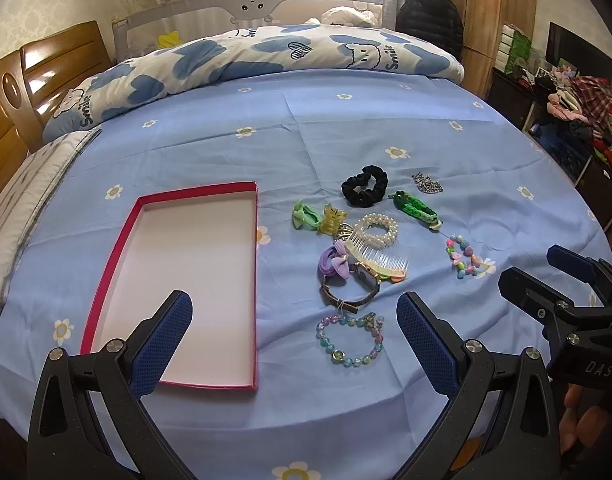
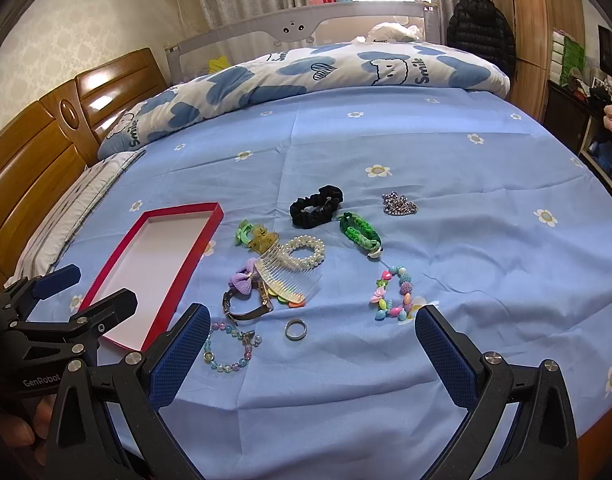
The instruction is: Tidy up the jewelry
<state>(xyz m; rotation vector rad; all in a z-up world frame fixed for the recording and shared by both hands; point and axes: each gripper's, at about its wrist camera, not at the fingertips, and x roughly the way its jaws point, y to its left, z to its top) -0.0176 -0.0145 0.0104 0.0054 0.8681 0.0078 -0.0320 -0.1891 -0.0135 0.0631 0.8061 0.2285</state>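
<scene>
Both grippers hovered above the blue flowered bedsheet (image 1: 346, 128) with their jaws spread wide and nothing between them. The left gripper (image 1: 293, 316) sat over the near end of the red-rimmed tray (image 1: 255, 280), its left finger overlapping the tray's white floor and its right finger out over the sheet; between the fingers lay the pastel glass-bead bracelet (image 1: 350, 338), just right of the tray's near corner. The tray lay empty at the left of the jewelry pile, its long axis running away from the cameras toward the folded quilt (image 1: 245, 56). The right gripper (image 2: 312, 330) framed a silver ring (image 2: 295, 329) lying flat on the sheet, close to its midline, with the bead bracelet (image 2: 229, 346) beside its left finger and a colourful plastic-bead bracelet (image 2: 394, 294) just beyond its right fingertip. Farther off lay a watch (image 2: 245, 306), a clear comb (image 2: 289, 276) with teeth pointing toward the near right, a pearl band (image 2: 306, 252), a black scrunchie (image 2: 316, 206), a green braided bracelet (image 2: 360, 232) running diagonally, and a heaped metal chain (image 2: 400, 204).
</scene>
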